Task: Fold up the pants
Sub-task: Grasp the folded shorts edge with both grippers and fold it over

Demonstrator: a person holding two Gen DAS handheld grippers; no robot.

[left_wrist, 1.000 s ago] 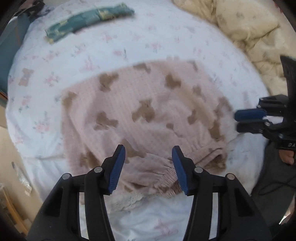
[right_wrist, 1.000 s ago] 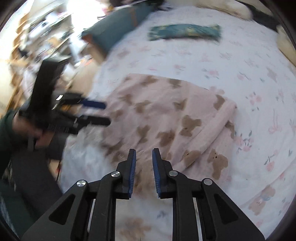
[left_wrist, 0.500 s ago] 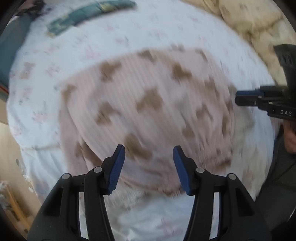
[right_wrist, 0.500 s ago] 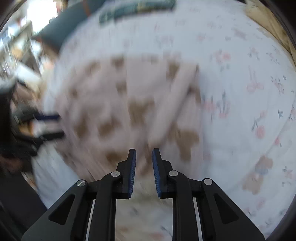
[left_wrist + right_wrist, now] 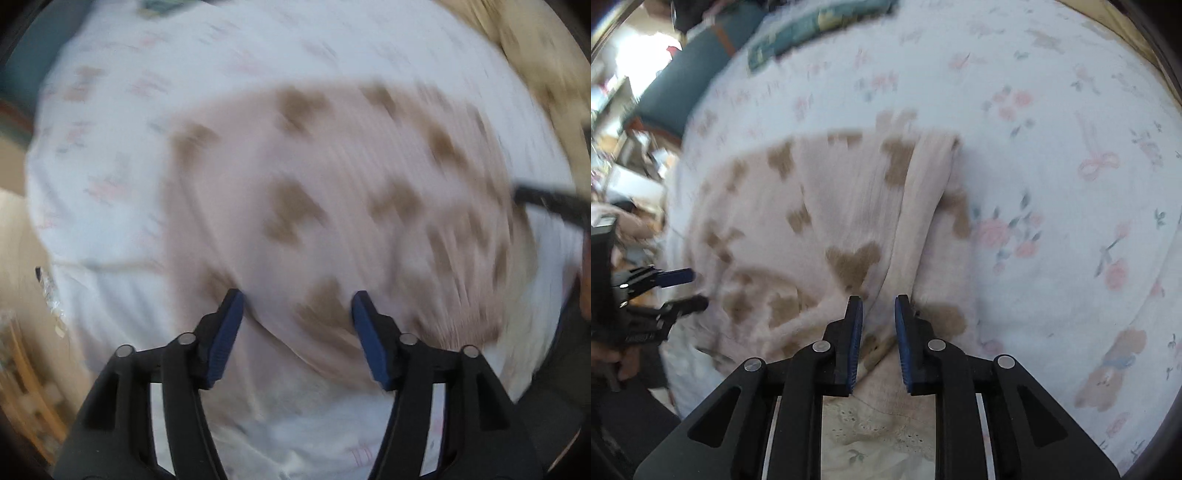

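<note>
The pink pants with brown bear prints [image 5: 332, 206] lie folded on the white flowered bedsheet [image 5: 110, 166]; this view is blurred. My left gripper [image 5: 297, 314] is open, its jaws wide apart just over the near edge of the pants. In the right wrist view the pants [image 5: 820, 221] show a raised fold [image 5: 923, 192] running away from me. My right gripper [image 5: 878, 314] is open with a narrow gap, empty, right above the near end of that fold. The left gripper [image 5: 690, 288] shows at the left edge of the pants.
A folded teal patterned cloth [image 5: 820, 26] lies at the far side of the bed. A cream quilt [image 5: 535, 48] is bunched at the right. A teal cushion [image 5: 683, 81] and cluttered floor lie beyond the bed's left edge. A lace-trimmed sheet edge [image 5: 879, 435] is near me.
Both grippers have moved in closer to the pants. The right gripper swung round and now sits over the near end of the raised fold. Neither has taken hold of anything.
</note>
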